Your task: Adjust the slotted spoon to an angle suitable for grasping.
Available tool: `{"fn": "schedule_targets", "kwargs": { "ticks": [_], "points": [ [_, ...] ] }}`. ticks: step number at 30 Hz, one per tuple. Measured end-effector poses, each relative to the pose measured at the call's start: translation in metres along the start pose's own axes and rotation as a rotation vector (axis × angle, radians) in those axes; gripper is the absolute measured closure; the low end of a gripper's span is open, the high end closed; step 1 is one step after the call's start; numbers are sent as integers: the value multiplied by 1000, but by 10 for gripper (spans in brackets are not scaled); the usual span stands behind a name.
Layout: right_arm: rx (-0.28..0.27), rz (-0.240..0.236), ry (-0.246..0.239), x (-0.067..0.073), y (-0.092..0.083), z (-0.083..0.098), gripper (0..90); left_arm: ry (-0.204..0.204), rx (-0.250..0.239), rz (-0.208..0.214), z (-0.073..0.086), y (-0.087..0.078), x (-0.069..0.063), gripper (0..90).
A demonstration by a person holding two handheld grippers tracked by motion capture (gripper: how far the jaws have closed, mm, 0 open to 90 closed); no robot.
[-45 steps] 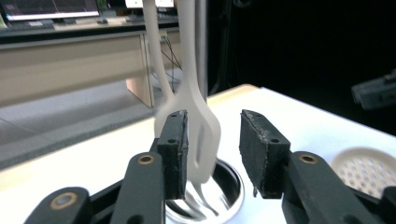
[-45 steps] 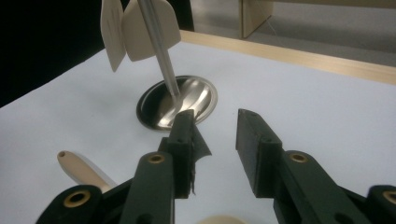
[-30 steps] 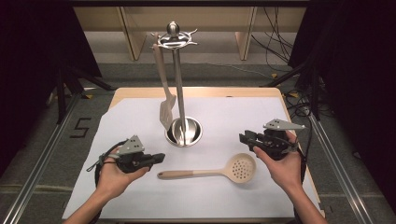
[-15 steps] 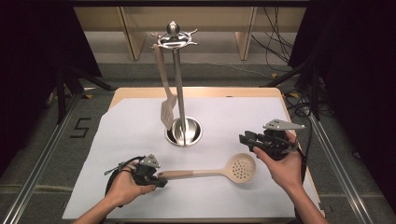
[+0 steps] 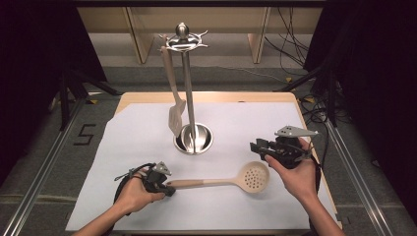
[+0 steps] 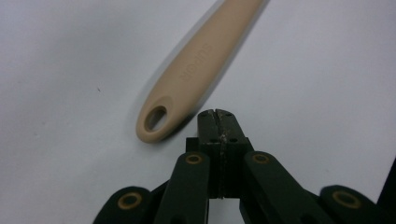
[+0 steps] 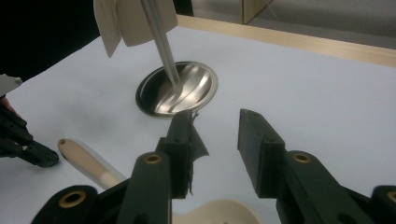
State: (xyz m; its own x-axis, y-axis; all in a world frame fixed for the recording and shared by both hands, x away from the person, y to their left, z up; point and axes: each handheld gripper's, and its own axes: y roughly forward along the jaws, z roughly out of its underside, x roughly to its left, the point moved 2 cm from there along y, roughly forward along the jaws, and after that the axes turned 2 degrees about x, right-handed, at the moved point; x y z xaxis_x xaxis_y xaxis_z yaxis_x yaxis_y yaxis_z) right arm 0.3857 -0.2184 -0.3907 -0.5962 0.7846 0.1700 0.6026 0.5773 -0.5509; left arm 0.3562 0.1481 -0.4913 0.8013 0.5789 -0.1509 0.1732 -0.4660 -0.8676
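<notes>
A beige slotted spoon (image 5: 216, 183) lies flat on the white sheet (image 5: 123, 147), bowl to the right. My left gripper (image 5: 168, 189) rests at the tip of its handle. In the left gripper view the jaws (image 6: 217, 114) are shut, with nothing between them, just beside the handle's hanging hole (image 6: 196, 74). My right gripper (image 5: 255, 146) hovers open above and right of the spoon's bowl (image 5: 253, 176). In the right gripper view its jaws (image 7: 215, 123) stand apart and point toward the stand's base (image 7: 177, 91), and the spoon handle (image 7: 88, 161) lies at lower left.
A steel utensil stand (image 5: 187, 88) rises from a round base (image 5: 194, 139) at mid-table. A beige slotted spatula (image 5: 174, 108) hangs from its top hooks. The table's wooden edge (image 5: 206, 96) runs behind, and cables lie on the floor at back right.
My left gripper has moved right and toward the front edge, coming down at the end of the spoon's handle. The right gripper and the spoon have stayed put.
</notes>
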Motion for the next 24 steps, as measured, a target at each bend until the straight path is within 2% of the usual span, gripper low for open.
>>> {"fn": "schedule_targets", "kwargs": {
  "ticks": [1, 2, 3, 4, 5, 6, 7, 8, 9, 10, 11, 12, 13, 14, 15, 16, 17, 18, 19, 20, 21, 22, 23, 24],
  "points": [
    [-6, 2, -10, 0, 2, 0, 663, -6, -1, -7, -1, 0, 1, 895],
    [18, -6, 11, 3, 1, 0, 660, 1, 2, -10, -2, 0, 3, 895],
    [11, -14, 17, 4, 4, 0, 658, -5, 1, -14, -3, 1, 4, 895],
    [17, 0, -31, 2, 5, 0, 656, 2, 3, -20, -5, 1, 6, 894],
    [45, -21, 3, 5, 7, 1, 652, -6, 2, -23, -6, 1, 6, 895],
    [55, -20, -15, 5, 9, 1, 650, -9, 0, -29, -7, 2, 8, 895],
    [55, -19, 5, 7, 11, 1, 648, -7, -1, -29, -8, 2, 9, 895],
    [84, -23, -32, 5, 12, 1, 646, -8, -2, -31, -10, 3, 11, 895],
    [104, -30, -17, 7, 13, 2, 644, -15, -4, -34, -10, 3, 12, 895],
    [96, -29, -26, 8, 17, 2, 644, -16, -5, -36, -12, 4, 14, 895],
    [143, -37, -48, 7, 17, 2, 642, -17, -7, -39, -13, 4, 17, 895],
    [168, -43, -66, 9, 21, 3, 641, -16, -10, -46, -14, 4, 18, 895],
    [190, -48, -70, 10, 23, 3, 638, -37, -29, -45, -16, 6, 18, 895],
    [188, -56, -75, 12, 28, 5, 636, -19, -13, -50, -18, 6, 21, 895],
    [255, -66, -91, 14, 30, 6, 635, -23, -16, -55, -19, 6, 22, 895],
    [274, -74, -117, 14, 33, 6, 635, -23, -18, -59, -20, 7, 24, 895],
    [289, -82, -168, 14, 38, 7, 634, -50, -41, -62, -22, 9, 24, 895],
    [321, -91, -169, 17, 42, 8, 632, -57, -48, -65, -24, 10, 25, 894],
    [358, -100, -157, 21, 45, 9, 631, -33, -30, -71, -24, 9, 28, 895],
    [357, -94, -181, 23, 51, 10, 629, -35, -32, -70, -25, 9, 28, 895],
    [393, -99, -161, 26, 52, 9, 628, -42, -36, -75, -26, 10, 29, 895],
    [416, -111, -206, 26, 57, 10, 627, -40, -46, -81, -27, 10, 30, 894],
    [452, -113, -209, 29, 60, 11, 627, -43, -49, -83, -27, 11, 31, 894],
    [468, -111, -231, 28, 63, 11, 626, -39, -57, -88, -28, 11, 32, 894]
  ]
}}
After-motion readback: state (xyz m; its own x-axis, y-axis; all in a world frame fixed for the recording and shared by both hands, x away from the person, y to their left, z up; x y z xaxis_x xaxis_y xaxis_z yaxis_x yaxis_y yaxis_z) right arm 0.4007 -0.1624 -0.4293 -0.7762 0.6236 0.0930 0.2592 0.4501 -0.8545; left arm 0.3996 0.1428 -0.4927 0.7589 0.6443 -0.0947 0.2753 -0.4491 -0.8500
